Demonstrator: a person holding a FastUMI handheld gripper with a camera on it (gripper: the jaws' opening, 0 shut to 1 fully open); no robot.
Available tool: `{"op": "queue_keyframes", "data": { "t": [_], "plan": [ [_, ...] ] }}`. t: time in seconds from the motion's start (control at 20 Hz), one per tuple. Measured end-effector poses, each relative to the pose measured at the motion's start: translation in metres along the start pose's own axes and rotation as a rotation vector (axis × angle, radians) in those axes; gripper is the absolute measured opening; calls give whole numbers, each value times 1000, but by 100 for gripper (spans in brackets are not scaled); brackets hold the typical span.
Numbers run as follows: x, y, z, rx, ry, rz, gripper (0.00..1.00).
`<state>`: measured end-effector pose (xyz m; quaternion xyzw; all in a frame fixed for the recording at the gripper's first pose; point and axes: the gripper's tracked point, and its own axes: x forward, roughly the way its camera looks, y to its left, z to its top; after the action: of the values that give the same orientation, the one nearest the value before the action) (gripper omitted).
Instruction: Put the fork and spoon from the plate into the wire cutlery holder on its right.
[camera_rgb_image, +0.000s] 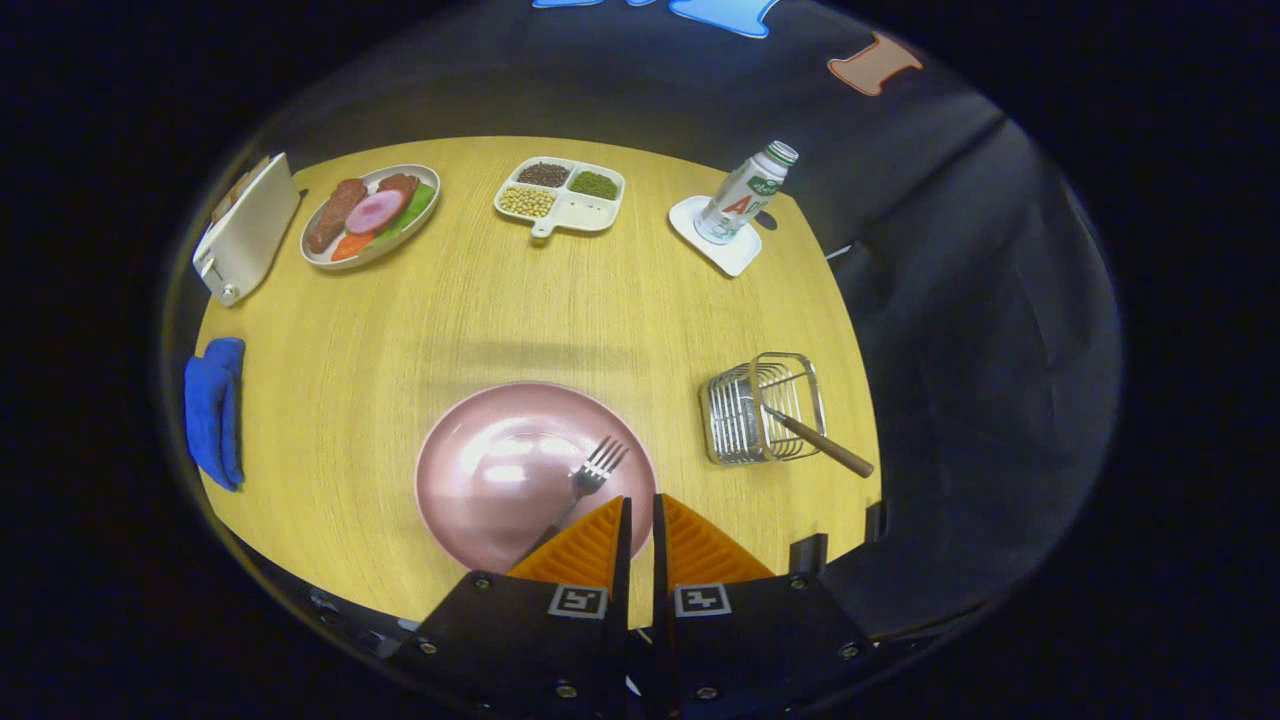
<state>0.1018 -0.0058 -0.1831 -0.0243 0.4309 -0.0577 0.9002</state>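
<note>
While gripper (640, 515) is held low over near table edge, fingers are seen almost closed, narrow gap between, nothing clasped. Pink plate (500, 470) lies just ahead of fingers, toward 11 o'clock; fork (590, 475) rests on it, tines pointing to 1 o'clock, handle hidden behind left finger. Wire cutlery holder (765, 408) stands at 2 o'clock, right of plate, well apart. Wooden-handled utensil (820, 443), likely spoon, is seen leaning out of holder toward 4 o'clock. Wooden table (400, 340) carries all.

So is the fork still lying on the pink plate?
Yes, the fork lies on the pink plate, just ahead of the gripper, whose jaws are nearly closed on nothing.
</note>
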Motion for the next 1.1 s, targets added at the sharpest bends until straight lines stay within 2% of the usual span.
{"op": "queue_keyframes", "data": {
  "t": [0.05,0.15,0.25,0.3,0.35,0.45,0.7,0.9,1.1],
  "plan": [
    [2,6,-4,-8,8,8,11],
    [7,18,-13,-9,22,23,21],
    [12,28,-21,25,34,35,40],
    [15,34,-25,49,41,49,40],
    [17,38,-28,80,46,52,50],
    [21,44,-34,141,63,58,76],
    [37,56,-47,211,119,57,76],
    [53,69,-57,244,169,85,76],
    [65,81,-71,334,215,132,76]
  ]
}}
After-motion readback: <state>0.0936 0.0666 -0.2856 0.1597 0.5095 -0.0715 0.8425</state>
